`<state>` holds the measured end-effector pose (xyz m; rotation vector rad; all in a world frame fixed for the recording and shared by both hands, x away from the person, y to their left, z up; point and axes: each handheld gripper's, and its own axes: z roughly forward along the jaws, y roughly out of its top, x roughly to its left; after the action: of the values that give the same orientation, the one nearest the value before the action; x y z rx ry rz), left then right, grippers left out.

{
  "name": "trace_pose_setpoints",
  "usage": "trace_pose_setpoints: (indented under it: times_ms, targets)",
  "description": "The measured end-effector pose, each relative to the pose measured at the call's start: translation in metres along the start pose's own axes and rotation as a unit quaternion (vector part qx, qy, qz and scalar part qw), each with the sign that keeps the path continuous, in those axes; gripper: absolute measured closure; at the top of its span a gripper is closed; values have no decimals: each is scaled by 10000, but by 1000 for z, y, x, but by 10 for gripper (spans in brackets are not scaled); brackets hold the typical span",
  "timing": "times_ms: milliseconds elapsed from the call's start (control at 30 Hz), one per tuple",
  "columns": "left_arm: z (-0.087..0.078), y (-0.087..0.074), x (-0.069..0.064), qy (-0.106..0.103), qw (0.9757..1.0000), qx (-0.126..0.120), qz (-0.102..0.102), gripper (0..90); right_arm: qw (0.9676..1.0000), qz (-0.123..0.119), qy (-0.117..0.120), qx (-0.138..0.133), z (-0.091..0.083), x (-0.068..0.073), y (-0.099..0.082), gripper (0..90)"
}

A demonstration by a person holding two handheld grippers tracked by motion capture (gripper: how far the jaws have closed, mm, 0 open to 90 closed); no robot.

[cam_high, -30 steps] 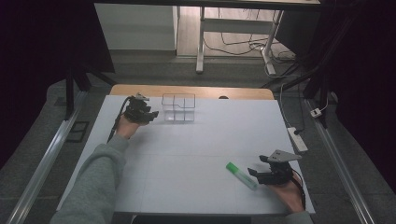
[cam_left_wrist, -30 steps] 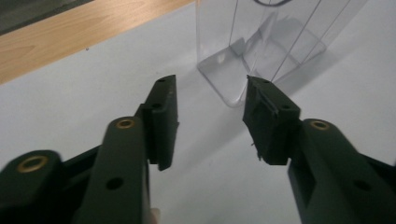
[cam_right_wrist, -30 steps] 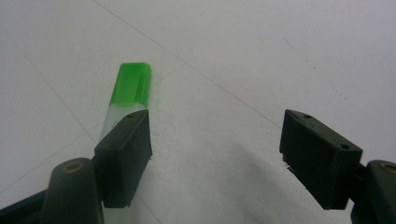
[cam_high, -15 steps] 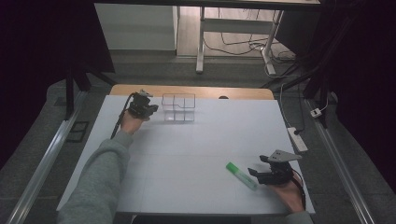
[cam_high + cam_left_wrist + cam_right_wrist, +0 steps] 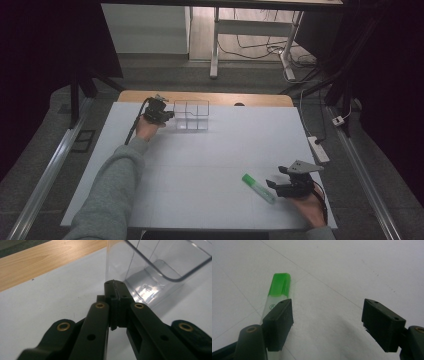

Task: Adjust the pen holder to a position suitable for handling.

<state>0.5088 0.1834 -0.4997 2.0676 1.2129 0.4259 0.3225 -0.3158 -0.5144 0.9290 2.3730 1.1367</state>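
A: Since the earlier frame my left gripper (image 5: pixel 167 115) has slid right toward the clear divided box (image 5: pixel 192 115), jaws just closing; they now meet on its thin transparent wall (image 5: pixel 117 267).

B: Near side first?

A: Lower right of the high view: my right gripper (image 5: pixel 271 185) rests with jaws wide, nothing between them. Glue stick (image 5: pixel 277 293), green cap, pale smooth barrel, lies just outside one jaw, long axis pointing away along it. White matte table (image 5: pixel 210 165).

The high view looks forward and down over the whole white table (image 5: pixel 200 170). Each gripper view sits low and close: one faces the clear box (image 5: pixel 155 270), the other the green-capped tube (image 5: pixel 278 287), both also visible from above
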Motion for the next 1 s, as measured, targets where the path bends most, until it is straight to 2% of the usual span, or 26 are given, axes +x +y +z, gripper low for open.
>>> trace_pose_setpoints:
  times_ms: [467, 1000]
  targets:
    - [2, 2, 1, -44, 9999, 40, -84, 893, 10000, -29, 3, 36, 1, 0, 0, 249]
    - [13, 15, -20, -169, 9998, 20, 87, 893, 10000, -28, 14, 40, 1, -1, 0, 250]
